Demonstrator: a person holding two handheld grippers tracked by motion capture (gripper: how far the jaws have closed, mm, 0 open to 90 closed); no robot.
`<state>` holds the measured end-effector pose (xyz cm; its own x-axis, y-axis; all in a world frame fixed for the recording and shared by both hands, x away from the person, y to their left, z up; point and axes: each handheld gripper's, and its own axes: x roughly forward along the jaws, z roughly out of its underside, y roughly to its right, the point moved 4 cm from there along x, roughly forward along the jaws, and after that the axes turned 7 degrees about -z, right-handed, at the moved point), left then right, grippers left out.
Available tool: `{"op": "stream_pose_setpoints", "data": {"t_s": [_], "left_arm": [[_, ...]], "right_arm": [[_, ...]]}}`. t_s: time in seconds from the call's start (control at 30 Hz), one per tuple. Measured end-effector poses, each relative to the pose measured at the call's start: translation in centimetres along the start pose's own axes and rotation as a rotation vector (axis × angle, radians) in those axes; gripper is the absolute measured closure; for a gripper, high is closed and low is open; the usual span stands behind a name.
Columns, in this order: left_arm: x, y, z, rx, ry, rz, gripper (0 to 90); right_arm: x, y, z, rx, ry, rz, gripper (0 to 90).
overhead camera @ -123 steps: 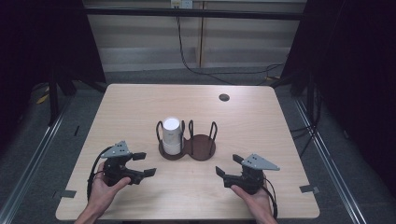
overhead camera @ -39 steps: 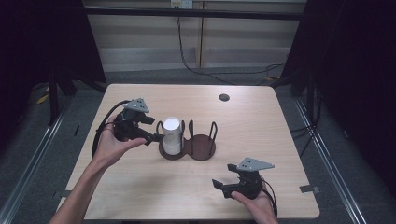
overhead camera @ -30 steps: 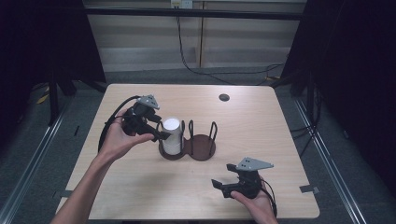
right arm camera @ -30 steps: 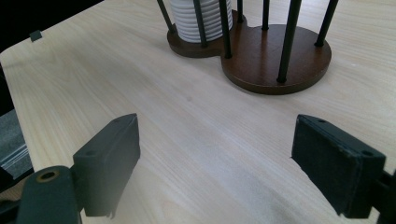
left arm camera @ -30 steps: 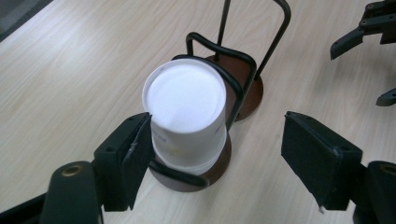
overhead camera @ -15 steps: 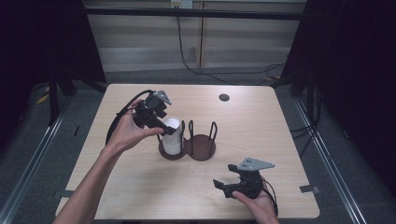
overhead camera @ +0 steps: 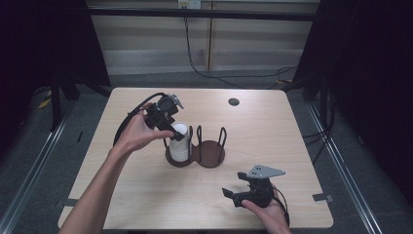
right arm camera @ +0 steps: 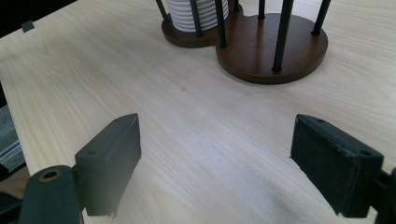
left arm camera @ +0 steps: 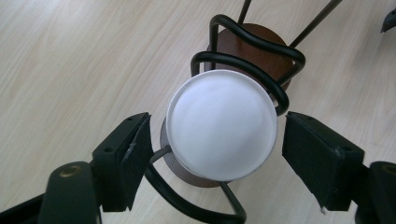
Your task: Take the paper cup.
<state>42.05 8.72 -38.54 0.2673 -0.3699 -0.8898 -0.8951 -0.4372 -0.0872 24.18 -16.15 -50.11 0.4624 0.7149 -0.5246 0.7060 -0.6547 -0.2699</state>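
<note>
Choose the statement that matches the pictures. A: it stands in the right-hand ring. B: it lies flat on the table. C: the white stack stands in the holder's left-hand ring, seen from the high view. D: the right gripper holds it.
C: the white stack stands upright inside the holder's left ring; the right ring is bare.

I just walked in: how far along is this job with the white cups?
Nothing looks finished yet: the white cups sit stacked in the wire holder. The left gripper hangs over the stack, jaws either side, not gripping. Lifting a cup out remains. The right gripper rests open nearby.
</note>
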Motion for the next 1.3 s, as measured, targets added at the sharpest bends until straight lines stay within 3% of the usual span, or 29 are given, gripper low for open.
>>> {"op": "stream_pose_setpoints", "data": {"t_s": [0.2, 0.23, 0.3, 0.43, 0.5, 0.9, 1.3], "left_arm": [[0.9, 0.2, -0.2, 0.001, -0.024, -0.016, 29.6], [1.0, 0.2, -0.2, 0.016, -0.033, -0.007, 29.8], [1.3, 0.3, -0.3, 0.003, -0.019, -0.014, 30.4], [1.4, 0.3, -0.4, 0.012, -0.050, -0.025, 31.5], [1.4, 0.4, -0.4, 0.017, -0.055, -0.016, 33.1], [1.3, 0.6, -0.7, 0.042, -0.094, -0.051, 34.2], [0.7, 0.4, -0.6, 0.030, -0.063, -0.032, 34.6]], "right_arm": [[0.0, 0.0, 0.0, 0.003, 0.000, 0.000, 15.8], [0.0, 0.0, 0.0, 0.003, 0.000, 0.000, 15.8], [0.0, 0.1, 0.0, 0.003, 0.001, -0.001, 15.8], [0.0, 0.1, 0.1, 0.002, 0.002, 0.000, 15.8], [0.0, 0.0, 0.1, 0.003, 0.000, 0.001, 15.8], [0.1, 0.0, 0.1, 0.007, -0.007, -0.001, 15.9], [0.3, -0.1, 0.2, 0.009, -0.014, -0.006, 15.9]]}}
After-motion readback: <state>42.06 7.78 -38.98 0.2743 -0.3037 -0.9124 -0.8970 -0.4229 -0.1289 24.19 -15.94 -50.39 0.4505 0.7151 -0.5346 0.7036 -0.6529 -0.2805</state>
